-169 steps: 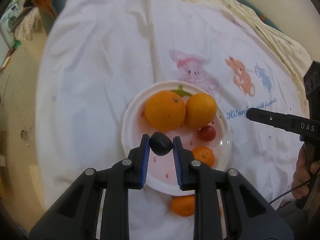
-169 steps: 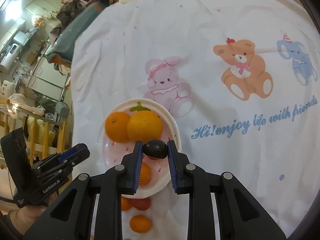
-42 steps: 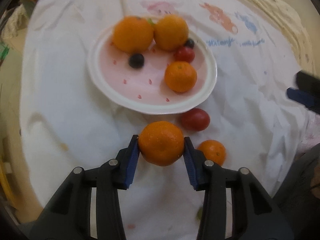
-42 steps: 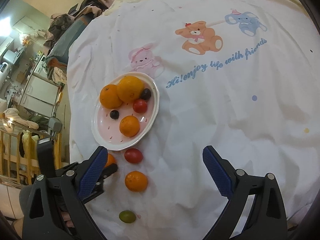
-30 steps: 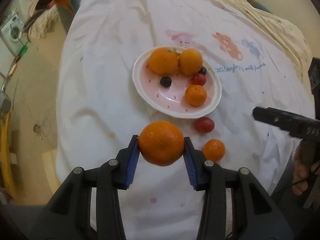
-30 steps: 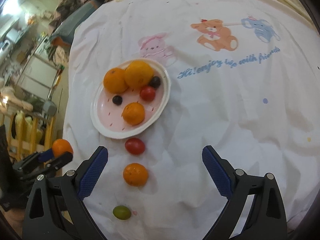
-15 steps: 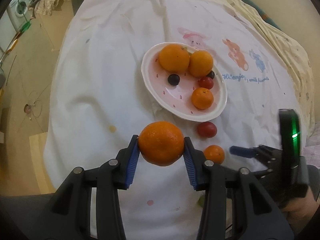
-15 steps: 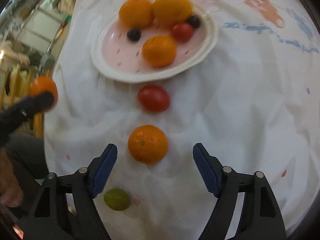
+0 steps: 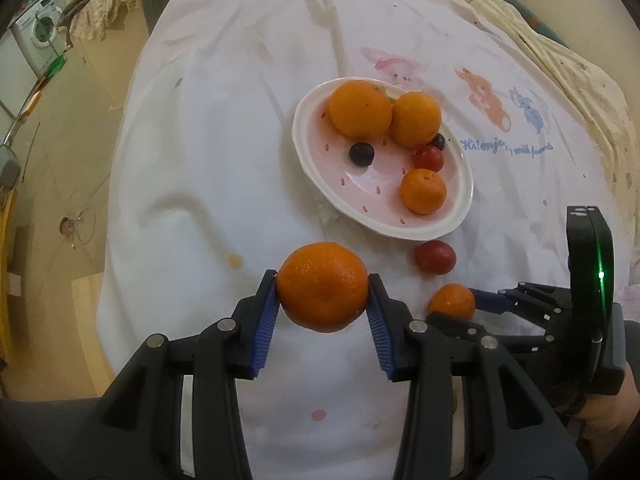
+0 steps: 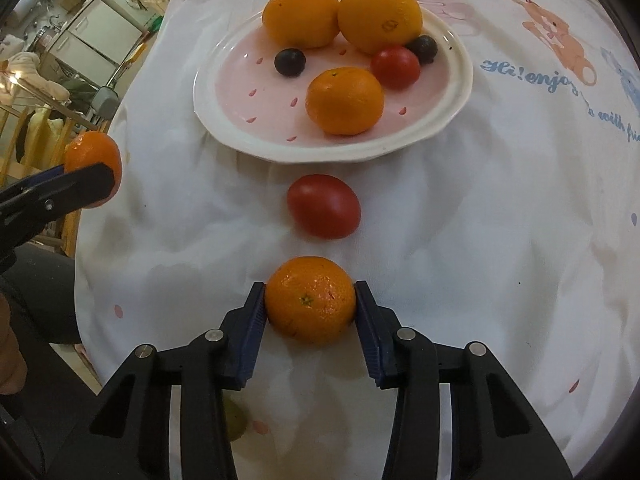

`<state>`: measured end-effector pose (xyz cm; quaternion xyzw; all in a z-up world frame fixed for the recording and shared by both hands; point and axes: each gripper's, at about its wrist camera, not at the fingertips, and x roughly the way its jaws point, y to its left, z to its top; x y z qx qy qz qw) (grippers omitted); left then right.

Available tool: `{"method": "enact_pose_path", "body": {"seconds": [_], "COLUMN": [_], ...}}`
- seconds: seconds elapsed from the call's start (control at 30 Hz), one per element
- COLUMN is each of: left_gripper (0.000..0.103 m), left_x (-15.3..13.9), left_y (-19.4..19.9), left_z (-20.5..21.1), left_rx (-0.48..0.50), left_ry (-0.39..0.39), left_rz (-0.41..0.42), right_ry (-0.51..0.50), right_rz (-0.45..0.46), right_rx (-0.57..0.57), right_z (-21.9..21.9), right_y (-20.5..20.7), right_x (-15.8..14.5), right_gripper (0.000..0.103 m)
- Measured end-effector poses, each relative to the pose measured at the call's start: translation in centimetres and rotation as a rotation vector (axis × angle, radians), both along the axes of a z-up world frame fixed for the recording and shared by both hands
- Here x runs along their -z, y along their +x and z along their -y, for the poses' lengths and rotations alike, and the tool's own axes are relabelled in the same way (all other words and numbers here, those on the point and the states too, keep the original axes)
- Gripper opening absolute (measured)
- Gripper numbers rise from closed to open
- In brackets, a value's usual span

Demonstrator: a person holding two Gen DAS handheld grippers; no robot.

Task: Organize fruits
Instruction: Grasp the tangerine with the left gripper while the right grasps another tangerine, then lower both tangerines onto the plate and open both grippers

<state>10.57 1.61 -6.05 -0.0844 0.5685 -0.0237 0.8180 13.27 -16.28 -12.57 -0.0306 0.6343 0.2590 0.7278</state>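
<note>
Right wrist view: the right tool (image 10: 310, 306) is closing on a mandarin (image 10: 310, 300) lying on the table (image 10: 480, 260), to carry it to the plate (image 10: 224, 128) ahead (already holding fruit); the left tool (image 9: 322, 308) grips another mandarin (image 9: 322, 286).

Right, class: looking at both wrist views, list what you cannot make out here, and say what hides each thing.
- Green fruit: right wrist view, mostly behind the right gripper; its kind is unclear.
- Small tangerine: left wrist view, partly covered by the right gripper's fingers; the contact is hidden.
- Dark berry: left wrist view, partly behind an orange.
- Tablecloth lettering: right wrist view, cut off at the edge.
</note>
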Motion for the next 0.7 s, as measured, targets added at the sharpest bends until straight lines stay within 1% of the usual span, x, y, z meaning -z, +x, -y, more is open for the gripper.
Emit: {"method": "enact_pose_path", "body": {"seconds": [0.07, 0.17, 0.4, 0.53, 0.63, 0.7], "left_gripper": [0.039, 0.039, 0.038, 0.038, 0.038, 0.038], "left_x": [-0.1, -0.2, 0.3, -0.2, -1.4, -2.2], "left_y": [0.0, -0.1, -0.1, 0.3, 1.0, 1.7], "left_z": [0.1, 0.5, 0.5, 0.2, 0.2, 0.3], "left_rx": [0.007, 0.019, 0.013, -0.01, -0.008, -0.001], "left_ry": [-0.008, 0.01, 0.038, 0.034, 0.026, 0.024], "left_rz": [0.012, 0.029, 0.019, 0.023, 0.037, 0.041], "right_ry": [0.008, 0.027, 0.113, 0.203, 0.272, 0.303], "right_rz": [-0.004, -0.009, 0.012, 0.017, 0.06, 0.092], "right_rx": [0.008, 0.027, 0.086, 0.167, 0.226, 0.245], "right_z": [0.3, 1.3, 3.3, 5.6, 7.1, 7.8], "right_y": [0.1, -0.1, 0.4, 1.3, 2.4, 3.1], "right_x": [-0.1, -0.2, -2.3, -3.6, -5.4, -6.6], "right_gripper": [0.045, 0.045, 0.045, 0.045, 0.045, 0.045]}}
